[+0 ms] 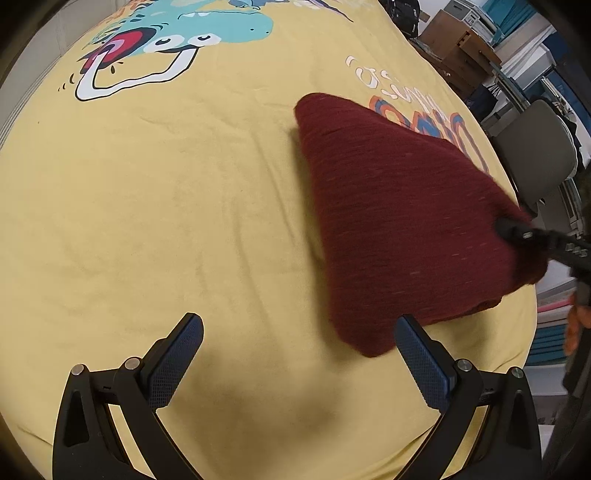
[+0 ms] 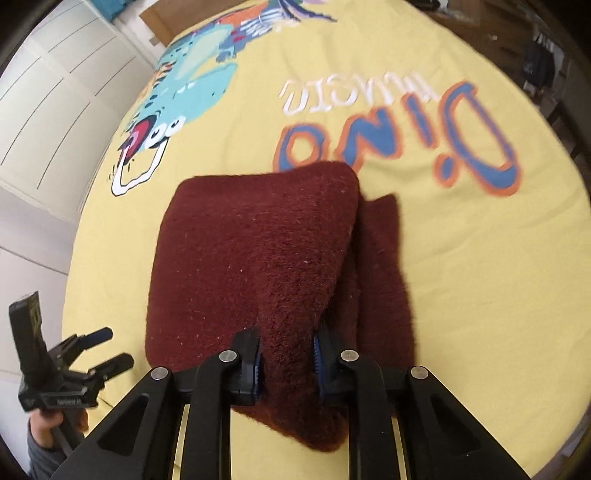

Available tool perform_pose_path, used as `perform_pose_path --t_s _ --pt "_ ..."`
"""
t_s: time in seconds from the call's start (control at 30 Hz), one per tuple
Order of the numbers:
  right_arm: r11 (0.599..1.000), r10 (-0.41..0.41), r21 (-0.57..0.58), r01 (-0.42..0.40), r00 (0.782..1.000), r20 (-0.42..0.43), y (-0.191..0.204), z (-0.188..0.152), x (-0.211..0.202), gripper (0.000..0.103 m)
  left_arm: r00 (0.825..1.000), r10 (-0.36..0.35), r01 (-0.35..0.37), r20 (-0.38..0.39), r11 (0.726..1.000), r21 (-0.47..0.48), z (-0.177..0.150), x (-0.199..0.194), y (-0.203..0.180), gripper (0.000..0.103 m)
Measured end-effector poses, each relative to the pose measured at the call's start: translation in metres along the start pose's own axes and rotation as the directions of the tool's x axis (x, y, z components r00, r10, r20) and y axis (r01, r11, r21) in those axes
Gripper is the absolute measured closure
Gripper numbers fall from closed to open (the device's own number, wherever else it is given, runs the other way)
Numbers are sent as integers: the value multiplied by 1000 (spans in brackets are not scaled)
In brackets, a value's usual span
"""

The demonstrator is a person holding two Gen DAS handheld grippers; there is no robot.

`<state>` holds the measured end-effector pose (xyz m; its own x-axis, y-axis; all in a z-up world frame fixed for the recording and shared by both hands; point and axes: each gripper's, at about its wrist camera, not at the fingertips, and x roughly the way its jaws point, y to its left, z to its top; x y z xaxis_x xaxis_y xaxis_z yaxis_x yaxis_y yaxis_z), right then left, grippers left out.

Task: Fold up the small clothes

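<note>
A dark red knitted garment [image 2: 255, 258] lies folded on the yellow dinosaur-print sheet [image 2: 461, 277]. My right gripper [image 2: 287, 363] is shut on its near edge and lifts that edge over the lower layer. In the left wrist view the garment [image 1: 399, 221] rises as a sloped flap toward the right gripper [image 1: 517, 230] at the right. My left gripper [image 1: 299, 354] is open and empty above bare sheet [image 1: 166, 221], just left of the garment's near corner. It also shows in the right wrist view [image 2: 107, 347] at the lower left.
The sheet carries a blue dinosaur print [image 1: 207, 26] and "Dino" lettering [image 2: 406, 144]. White cupboard doors [image 2: 55, 110] stand left of the bed. Boxes and shelves [image 1: 480, 48] and a grey chair [image 1: 535, 147] stand past the right edge.
</note>
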<state>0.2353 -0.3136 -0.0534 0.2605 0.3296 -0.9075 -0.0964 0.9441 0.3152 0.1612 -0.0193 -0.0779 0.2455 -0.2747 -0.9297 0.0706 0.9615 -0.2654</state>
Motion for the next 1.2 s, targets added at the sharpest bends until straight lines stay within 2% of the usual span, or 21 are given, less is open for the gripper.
perform_pose_path --t_s 0.13,0.2,0.37,0.57,0.73,0.87,0.97,1.03,1.1,1.2 --pt "998 -52 -18 52 999 6 -13 -17 -9 83 1000 -11 11 -1 1000 3 2 2 -7 1" --pt "998 -63 -6 63 998 -23 -22 -30 5 83 1000 -14 14 -1 1000 7 2 2 -9 1" --pt "988 -155 -1 155 985 -76 -37 -52 39 82 1000 -9 9 -16 1000 27 0 5 -16 1" --pt "981 -193 -19 192 979 -60 -35 -53 34 79 1000 6 -5 -19 999 31 6 7 -19 1" --pt "982 -186 -10 186 980 -65 -36 -50 36 76 1000 -2 2 -3 999 49 26 13 -35 1" --pt "981 -193 -6 193 979 -63 -40 -52 36 65 999 -43 44 -19 998 55 50 25 -57 1" --pt "983 -185 6 185 981 -60 -44 -53 36 58 999 -48 49 -25 997 52 66 34 -72 1" --pt "982 -187 12 187 981 -54 -48 -55 35 51 999 -17 20 -47 997 71 72 47 -79 1" --pt "983 -182 18 183 982 -50 -52 -57 35 45 996 44 -37 -73 995 91 72 63 -83 1" --pt "984 -171 35 173 984 -56 -59 -59 37 31 993 80 -71 -92 993 96 67 80 -81 1"
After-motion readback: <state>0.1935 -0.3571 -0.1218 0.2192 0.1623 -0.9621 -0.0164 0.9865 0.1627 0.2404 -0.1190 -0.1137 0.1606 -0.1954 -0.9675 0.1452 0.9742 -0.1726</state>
